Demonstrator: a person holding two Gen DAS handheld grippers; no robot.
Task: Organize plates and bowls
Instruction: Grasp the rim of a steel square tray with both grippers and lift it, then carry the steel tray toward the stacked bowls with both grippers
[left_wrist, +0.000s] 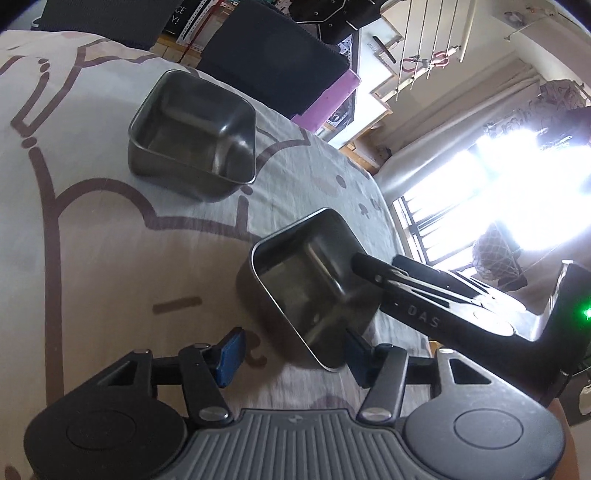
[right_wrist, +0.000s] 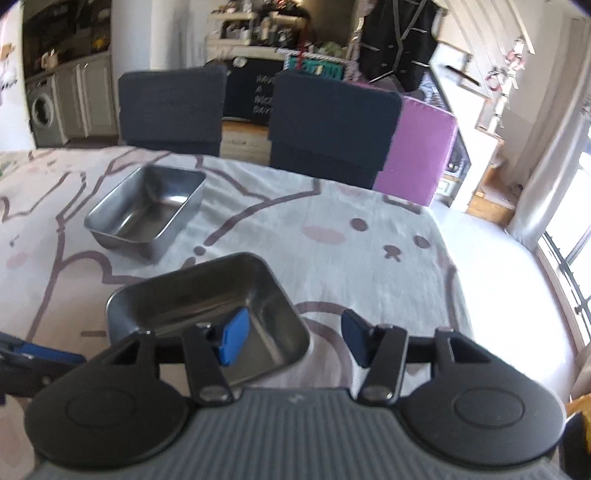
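Near steel bowl (right_wrist: 207, 314) on patterned tablecloth (right_wrist: 369, 258), second bowl (right_wrist: 147, 210) well beyond, right gripper (right_wrist: 291, 339) half-open astride near bowl's rim, contact unclear, left gripper (left_wrist: 291, 354) half-open, one pad hidden behind bowl's corner, grip uncertain.

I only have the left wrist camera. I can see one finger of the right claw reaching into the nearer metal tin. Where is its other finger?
Observer: In the right wrist view, the right claw straddles the near tin's right-hand wall. One blue pad is inside the tin, and the other pad is outside, above the tablecloth.
Operator: Is it pinching that wall?
Observer: No. Both pads stand clear of the wall, so the claw is open.
Operator: What's behind the chairs, far left?
Observer: A washing machine stands under a counter there.
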